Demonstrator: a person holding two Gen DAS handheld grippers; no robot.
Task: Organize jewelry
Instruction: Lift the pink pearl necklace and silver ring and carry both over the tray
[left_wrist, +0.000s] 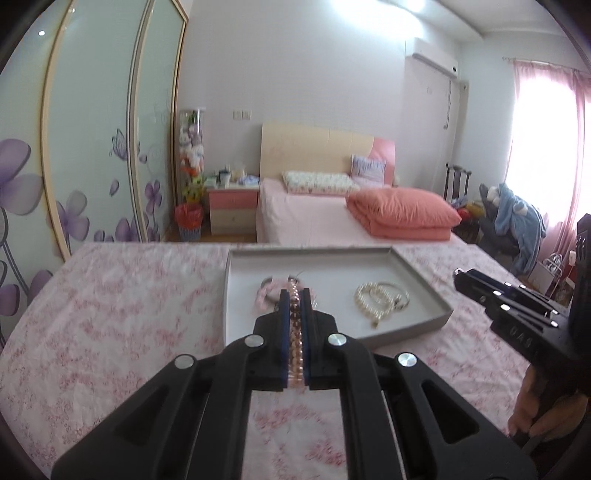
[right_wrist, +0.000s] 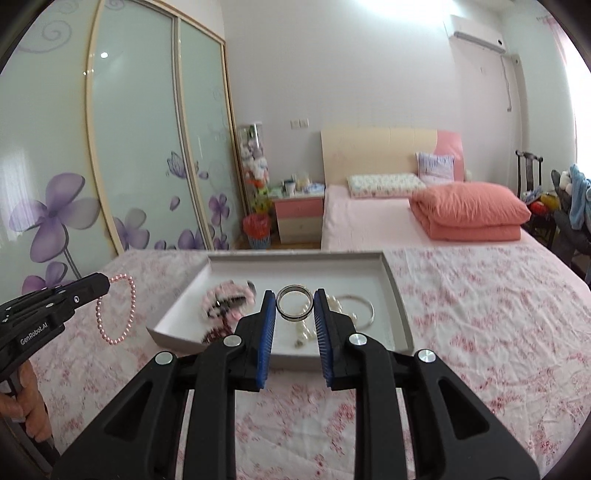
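My left gripper (left_wrist: 294, 295) is shut on a pink bead bracelet (left_wrist: 295, 332), which hangs from it in the right wrist view (right_wrist: 116, 308), left of and above the grey tray (right_wrist: 402, 317). My right gripper (right_wrist: 294, 299) is open over the tray's near edge, its jaws either side of a dark metal ring bangle (right_wrist: 294, 304). In the tray lie a pink and dark hair tie (right_wrist: 225, 301), a white pearl strand (left_wrist: 373, 301) and a thin silver bangle (right_wrist: 364, 308). The right gripper shows at the right of the left wrist view (left_wrist: 460, 275).
The tray (left_wrist: 236, 295) rests on a pink floral cloth (left_wrist: 110, 314). Beyond it are a bed with a folded coral quilt (left_wrist: 402, 214), a pink nightstand (left_wrist: 232, 206), wardrobe doors with purple flowers (left_wrist: 74, 166) and a cluttered chair (left_wrist: 513, 218).
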